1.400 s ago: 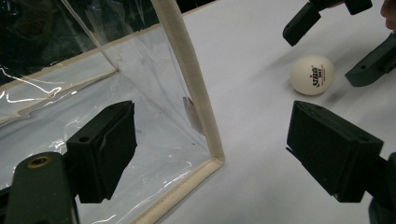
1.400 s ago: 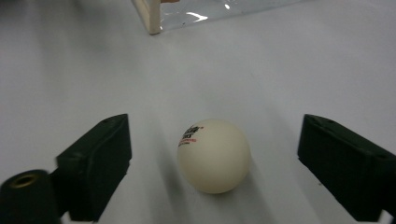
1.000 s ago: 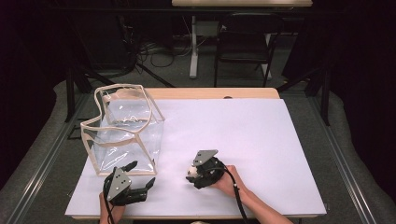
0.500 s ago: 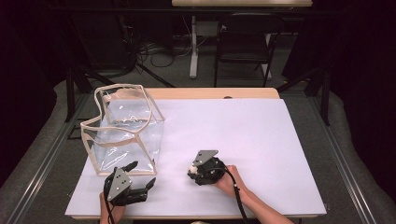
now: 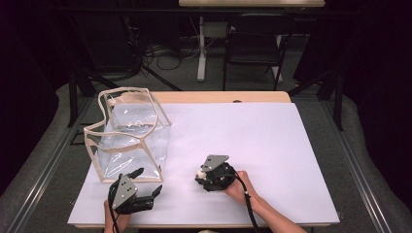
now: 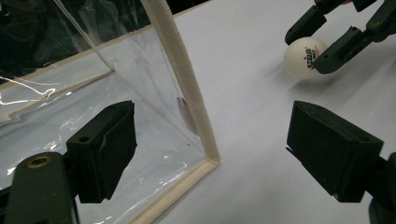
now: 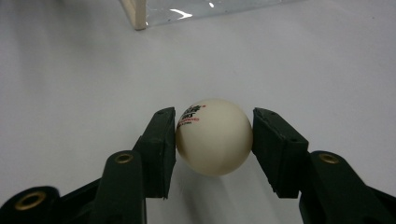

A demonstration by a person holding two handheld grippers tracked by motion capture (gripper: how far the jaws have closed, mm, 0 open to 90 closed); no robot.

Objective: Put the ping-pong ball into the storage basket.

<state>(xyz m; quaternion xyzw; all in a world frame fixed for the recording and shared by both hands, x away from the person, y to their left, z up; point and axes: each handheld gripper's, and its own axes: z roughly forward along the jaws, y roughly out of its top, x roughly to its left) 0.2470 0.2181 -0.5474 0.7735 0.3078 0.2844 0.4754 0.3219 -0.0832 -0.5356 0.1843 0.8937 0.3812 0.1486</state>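
**Ball gripped on the sheet; lift and transfer to bag pending**

Right gripper [image 7: 214, 140]: its jaws have just closed and now press on both sides of the ball [image 7: 214, 136], a white table-tennis ball with a small printed mark. The ball appears to rest on the white sheet [image 5: 252, 141], its shadow close beneath it. In the high view this gripper [image 5: 200, 175] sits near the front edge, a little right of the bag [image 5: 128, 136].

Left gripper [image 6: 210, 154]: jaws wide apart, nothing between the pads. They straddle the near corner of the bag [image 6: 184, 88], one jaw seen through the clear wall, the other out over the sheet. No contact with the beige trim is evident. The ball [image 6: 305, 57] and the right gripper's jaws show farther off in this view.

Bag: clear plastic, beige trim, standing with its mouth upward and its rim sagging out of square. Contents, if any, cannot be made out.

Assessment: the grasp step looks complete; the lift has not begun. The next move likely calls for raising the ball above the rim, carrying it left over the mouth, and releasing. The sagging rim may want steadying by the left gripper first.
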